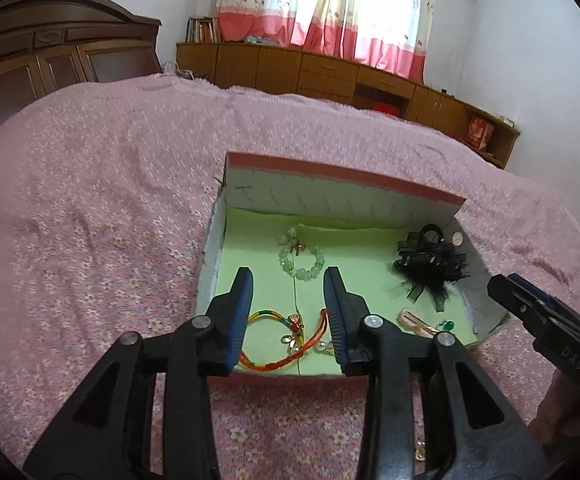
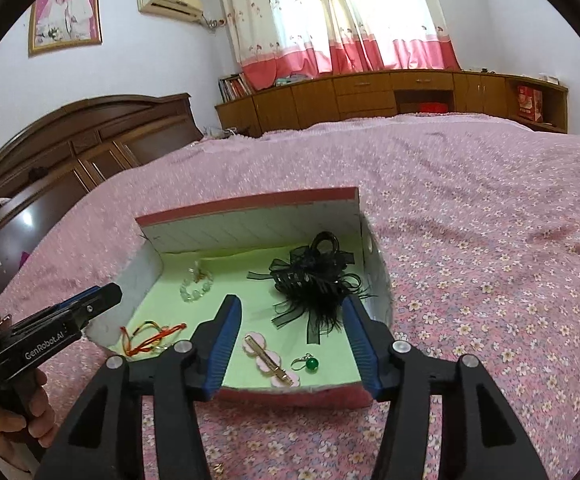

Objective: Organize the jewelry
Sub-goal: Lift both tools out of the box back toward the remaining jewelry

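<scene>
Hovering left gripper [image 1: 288, 280] parted, braided bracelet [image 1: 266, 336] seemingly between jaws

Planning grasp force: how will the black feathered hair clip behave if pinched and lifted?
The black feathered hair clip probably weighs little: mostly ribbon loops and wispy feathers. Those would likely flop and crush under a pinch. Its toothed claw looks rigid, so that is probably the firmer hold.

Box [image 2: 250, 210] open-topped; black hair clip [image 2: 313, 280] crowds right corner.

Pink floral bedspread [image 1: 90, 240]; green-lined box [image 2: 250, 312]; black hair clip [image 2: 313, 280].
</scene>
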Available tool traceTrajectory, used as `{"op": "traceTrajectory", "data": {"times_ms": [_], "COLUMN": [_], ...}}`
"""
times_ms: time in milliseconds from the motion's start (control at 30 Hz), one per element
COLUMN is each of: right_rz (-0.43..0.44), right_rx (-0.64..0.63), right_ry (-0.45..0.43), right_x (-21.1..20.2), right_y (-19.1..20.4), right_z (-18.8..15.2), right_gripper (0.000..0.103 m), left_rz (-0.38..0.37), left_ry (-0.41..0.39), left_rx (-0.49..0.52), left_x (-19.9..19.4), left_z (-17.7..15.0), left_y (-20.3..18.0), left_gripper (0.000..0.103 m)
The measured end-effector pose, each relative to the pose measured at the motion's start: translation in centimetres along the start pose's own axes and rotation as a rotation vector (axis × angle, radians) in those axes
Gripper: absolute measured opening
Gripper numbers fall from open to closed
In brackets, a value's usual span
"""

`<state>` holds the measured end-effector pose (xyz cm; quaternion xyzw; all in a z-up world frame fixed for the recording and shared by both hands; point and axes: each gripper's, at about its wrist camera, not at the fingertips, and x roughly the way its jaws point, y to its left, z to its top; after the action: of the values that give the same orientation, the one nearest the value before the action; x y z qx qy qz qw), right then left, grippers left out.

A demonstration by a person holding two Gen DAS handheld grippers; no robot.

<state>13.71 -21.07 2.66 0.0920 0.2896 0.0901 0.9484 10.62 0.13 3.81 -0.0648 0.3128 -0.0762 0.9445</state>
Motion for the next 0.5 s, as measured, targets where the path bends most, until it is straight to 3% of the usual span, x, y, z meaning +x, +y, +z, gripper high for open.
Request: {"op": "traceTrajectory", "data": {"times_ms": [333, 500], "right_rz": [0.027, 0.045], "right_rx": [0.016, 0.002], "right_ry": [-0.065, -0.053], "right_x": [-4.2, -5.6], "right_y": [0.5, 1.1], "right_z": [-0.6, -1.6], "right_gripper": [0.059, 0.059], "left_rz": [-0.023, -0.038], "left_ry": [-0.062, -0.042], "left_rx": [0.014, 0.031], "left_x": [-4.1, -5.5], "left_z": [-0.7, -1.4], "left_y": [-0.3, -0.3], "left_gripper": [0.029, 0.030]}}
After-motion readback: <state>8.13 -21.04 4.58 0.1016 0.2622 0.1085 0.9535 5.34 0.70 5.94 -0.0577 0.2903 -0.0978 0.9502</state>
